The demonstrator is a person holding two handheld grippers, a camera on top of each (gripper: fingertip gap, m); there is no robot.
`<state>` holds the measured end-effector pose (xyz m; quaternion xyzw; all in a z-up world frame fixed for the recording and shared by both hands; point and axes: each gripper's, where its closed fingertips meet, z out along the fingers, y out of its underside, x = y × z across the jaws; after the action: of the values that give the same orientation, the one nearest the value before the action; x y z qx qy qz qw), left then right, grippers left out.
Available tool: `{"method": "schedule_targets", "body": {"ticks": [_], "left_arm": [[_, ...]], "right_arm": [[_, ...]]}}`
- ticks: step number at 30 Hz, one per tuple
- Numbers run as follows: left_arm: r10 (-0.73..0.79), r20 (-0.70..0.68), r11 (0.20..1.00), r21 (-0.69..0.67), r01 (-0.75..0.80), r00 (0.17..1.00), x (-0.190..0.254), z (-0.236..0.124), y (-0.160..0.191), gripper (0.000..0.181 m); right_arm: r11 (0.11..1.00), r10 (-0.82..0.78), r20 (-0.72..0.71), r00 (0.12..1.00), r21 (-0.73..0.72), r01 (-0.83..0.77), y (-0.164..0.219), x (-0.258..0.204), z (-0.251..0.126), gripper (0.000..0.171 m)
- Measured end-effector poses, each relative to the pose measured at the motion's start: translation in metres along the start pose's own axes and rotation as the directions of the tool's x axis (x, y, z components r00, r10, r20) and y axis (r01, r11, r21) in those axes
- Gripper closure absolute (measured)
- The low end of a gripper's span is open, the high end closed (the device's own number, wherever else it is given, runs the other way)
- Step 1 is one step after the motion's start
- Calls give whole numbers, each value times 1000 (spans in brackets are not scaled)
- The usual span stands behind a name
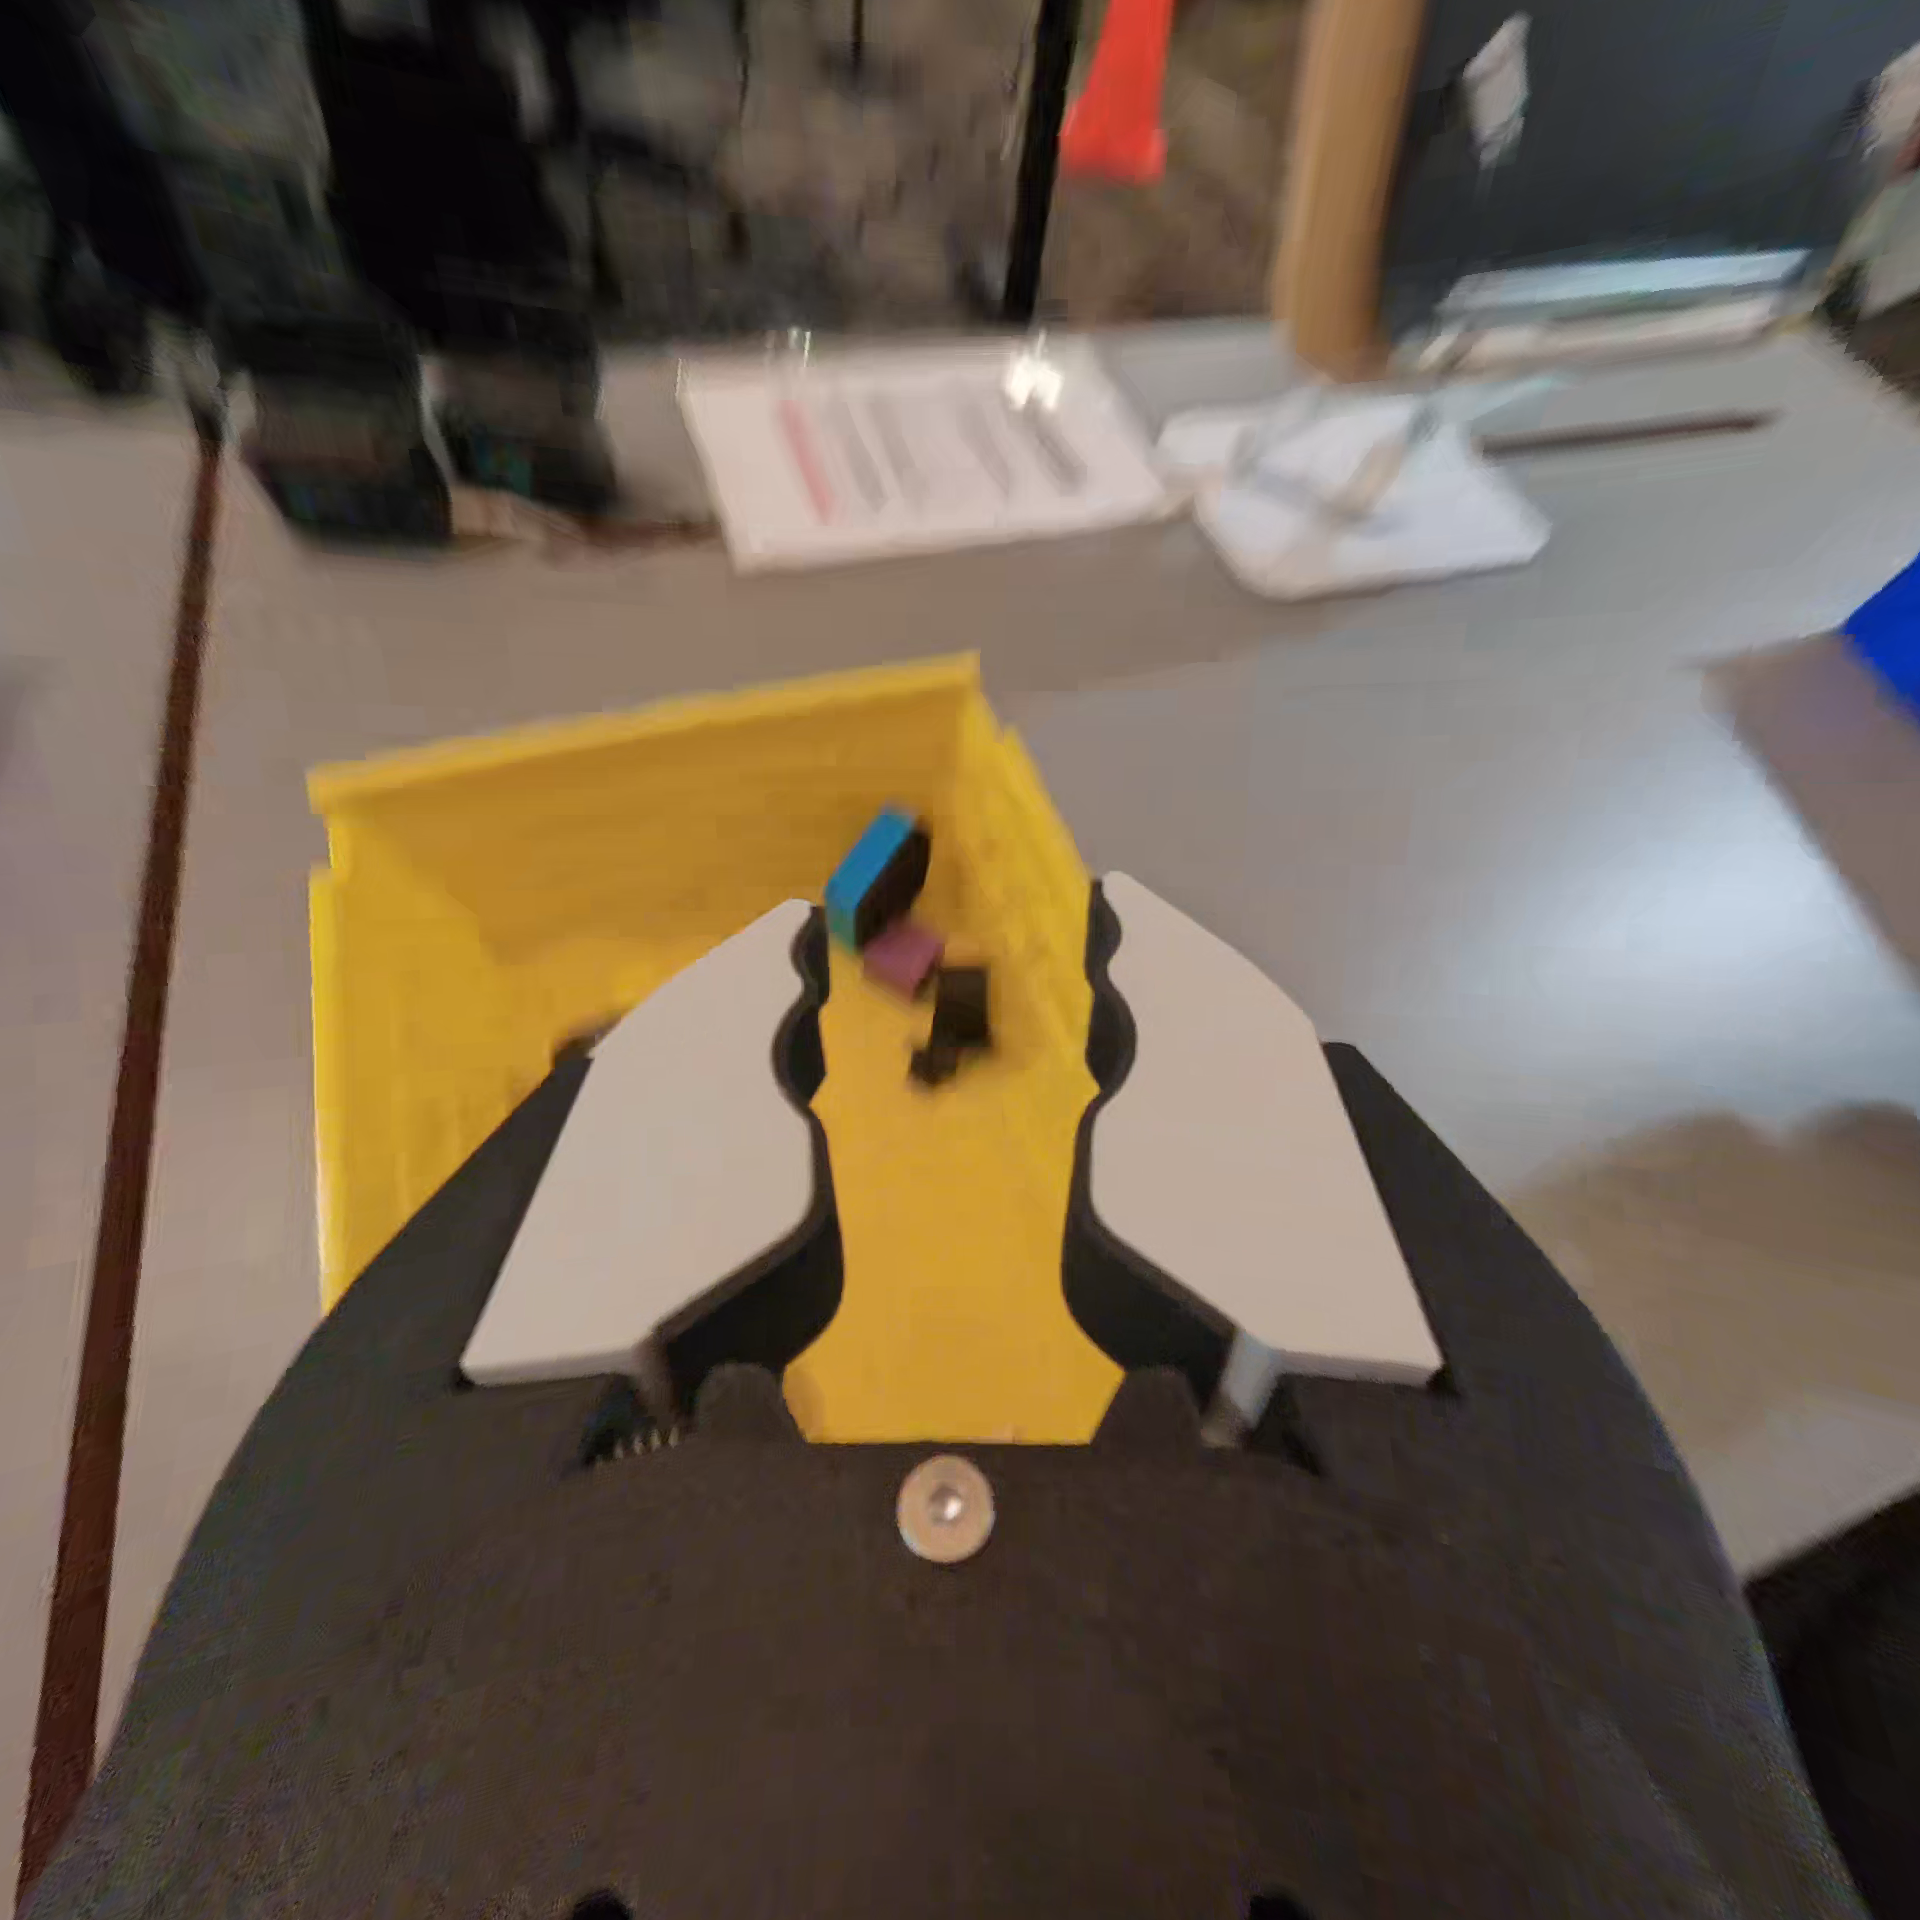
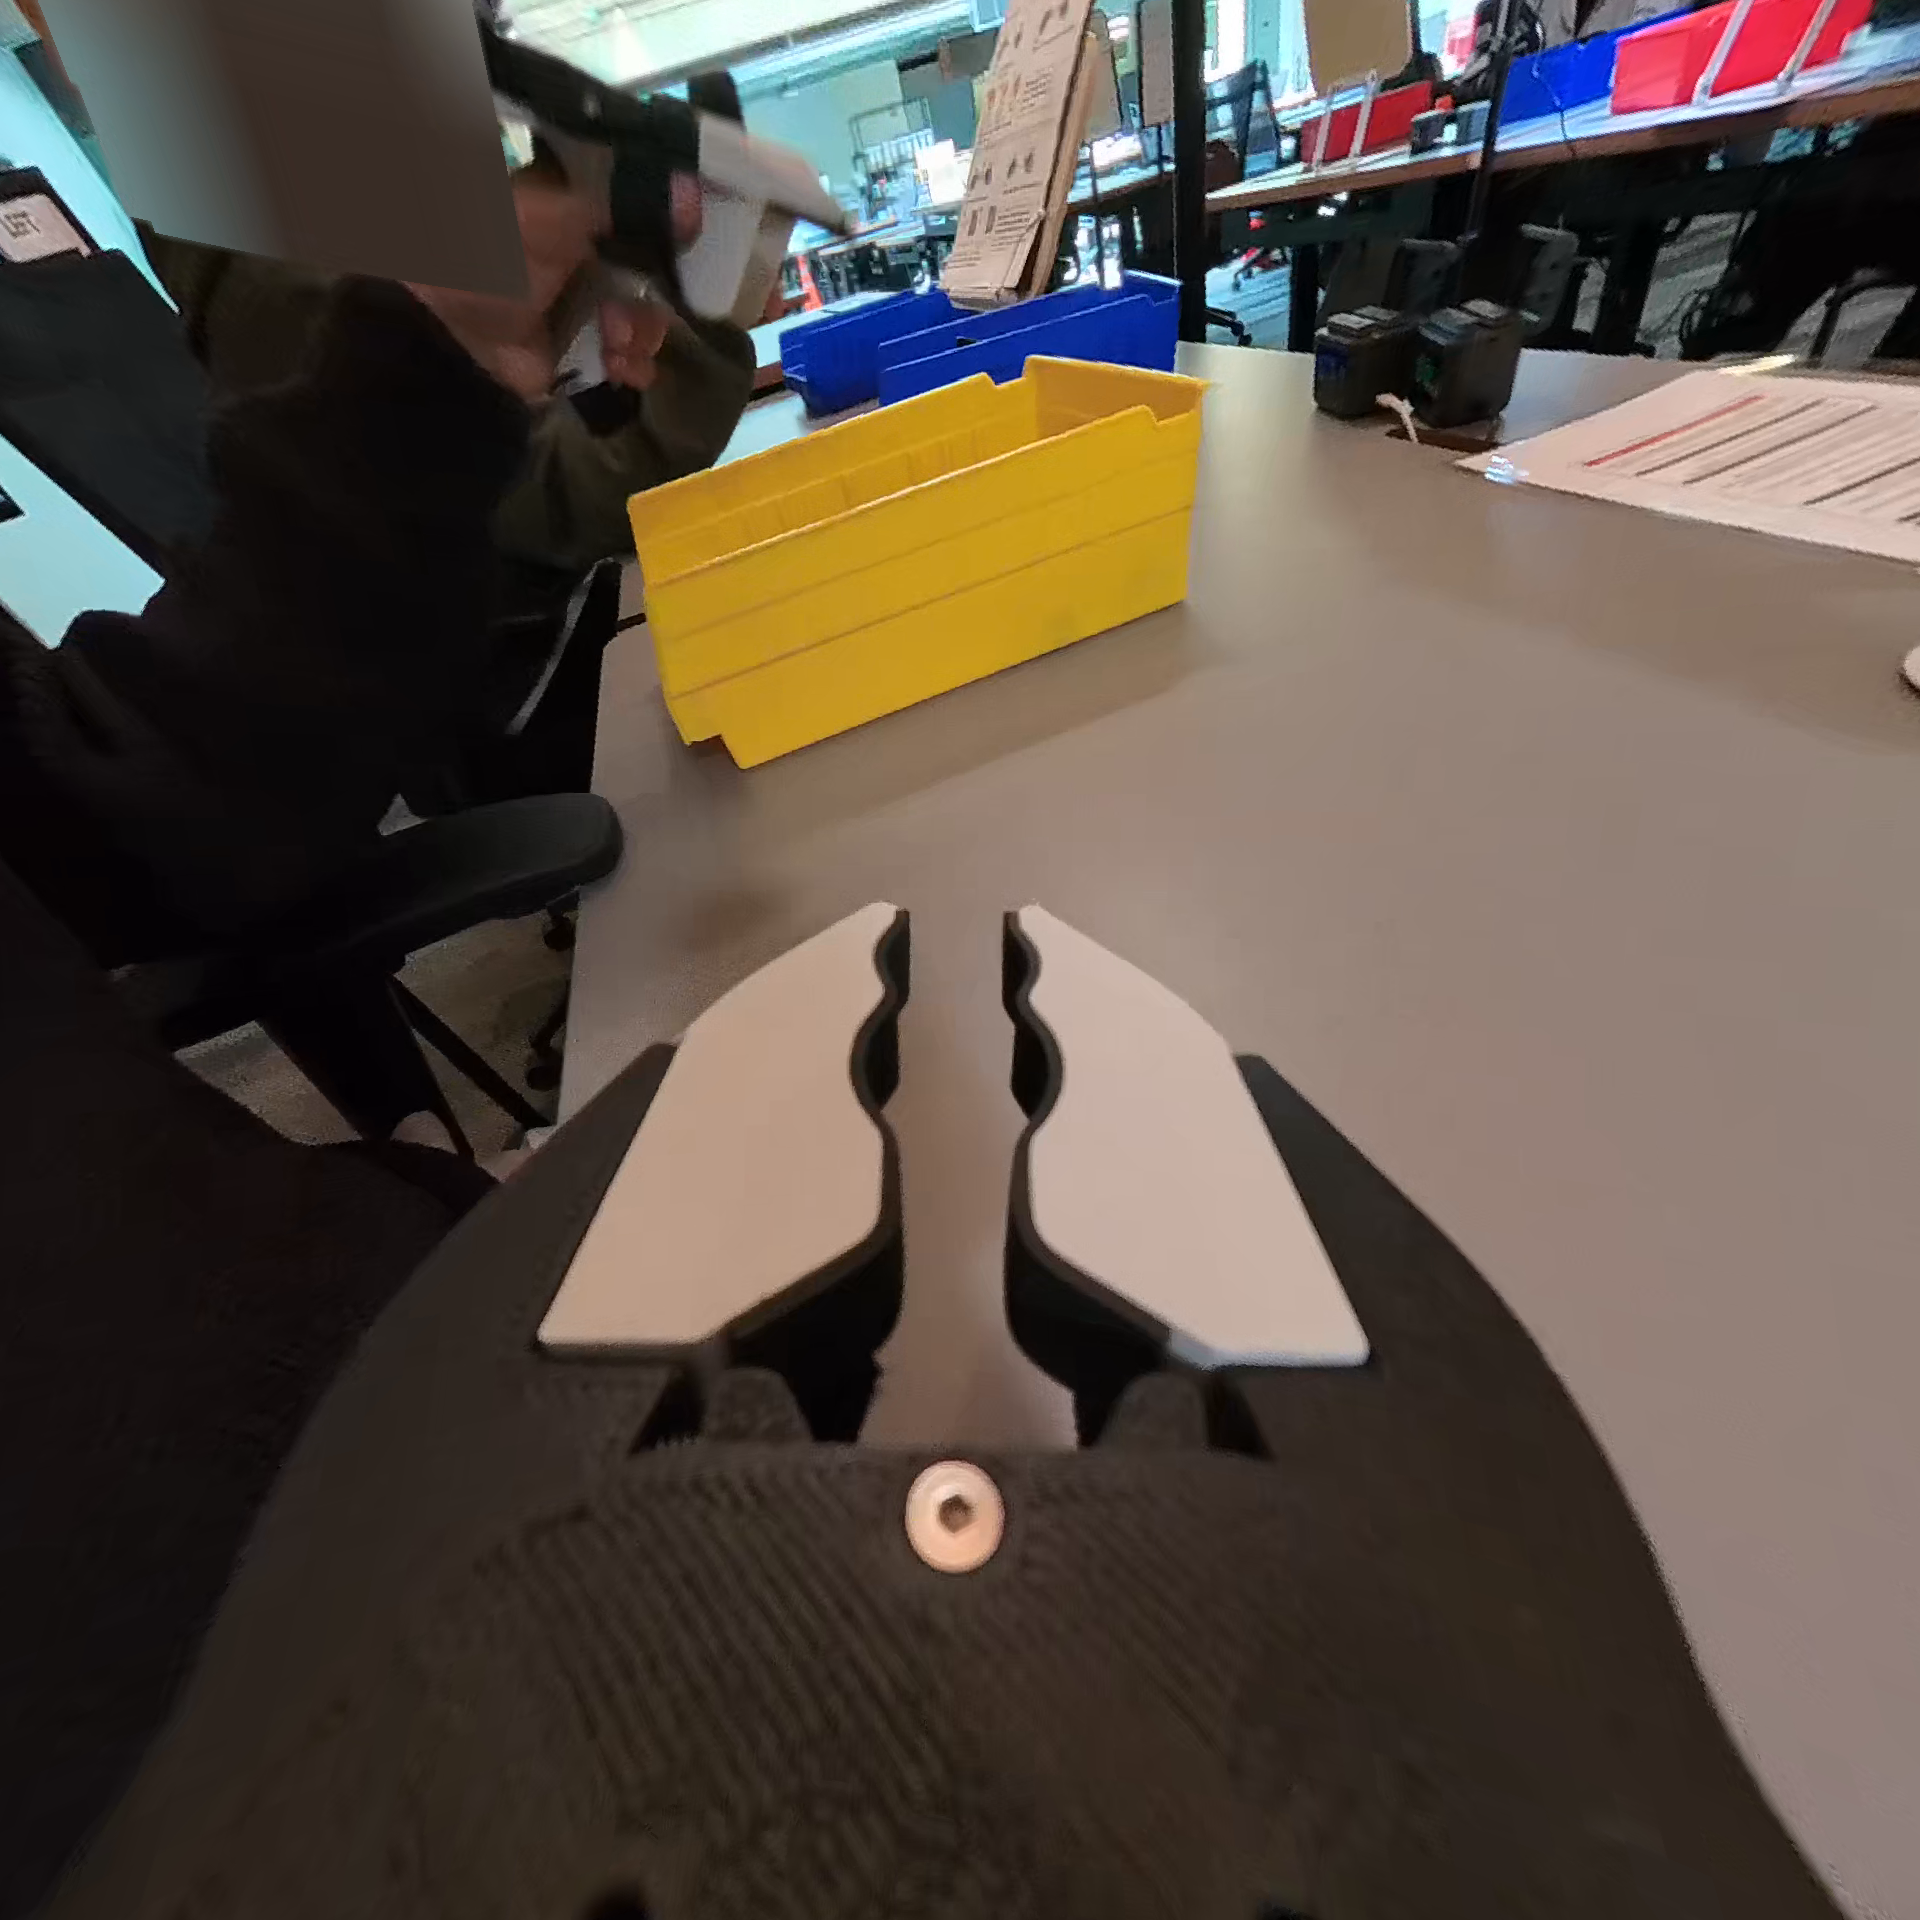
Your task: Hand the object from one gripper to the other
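Nearest us, our left claw (image 1: 951,909) is hanging wide and empty over the yellow bin (image 1: 644,821), aiming at the blue-and-black block (image 1: 878,878) near its far right corner. Our right claw (image 2: 956,920) is waiting narrow and empty above the surface (image 2: 1455,831). Pickup comes first, we judge: lowering and closing on that block.

Grey table (image 2: 1351,831) with bins and papers on it.

A yellow bin (image 2: 914,582) stands on the table near its left edge in the right wrist view; two blue bins (image 2: 997,332) sit side by side just behind it. Two dark devices (image 2: 1413,358) stand near the far edge, and a printed sheet (image 2: 1725,457) lies to the right. In the blurred left wrist view, the sheet (image 1: 925,457) lies beyond the yellow bin (image 1: 644,831), with loose white papers (image 1: 1361,499) beside it.
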<state>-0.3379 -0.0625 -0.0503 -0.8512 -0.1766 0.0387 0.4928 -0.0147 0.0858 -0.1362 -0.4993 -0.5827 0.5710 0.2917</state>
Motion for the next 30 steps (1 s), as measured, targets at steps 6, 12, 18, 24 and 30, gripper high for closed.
{"method": "schedule_targets", "body": {"ticks": [6, 12, 18, 24, 30], "left_arm": [[-218, 115, 842, -480, 246, 969, -46, 23, 114, 100], [-127, 327, 735, -603, 310, 936, -81, 35, 159, 97], [-3, 339, 678, -691, 251, 941, -91, 37, 178, 126], [1, 274, 734, -653, 186, 962, -87, 34, 160, 137], [-122, 228, 952, -250, 179, 966, -72, 19, 66, 163]], "right_arm": [[998, 62, -6, 998, 21, -62, 0, 7, -2, 151], [997, 78, 39, 996, -13, -77, 6, -5, 5, 149], [997, 59, 59, 997, -42, -57, 11, -14, 9, 149], [995, 100, 82, 992, -17, -99, 6, -17, 10, 148], [993, 119, 77, 990, -15, -118, 7, -13, 10, 148]]}}
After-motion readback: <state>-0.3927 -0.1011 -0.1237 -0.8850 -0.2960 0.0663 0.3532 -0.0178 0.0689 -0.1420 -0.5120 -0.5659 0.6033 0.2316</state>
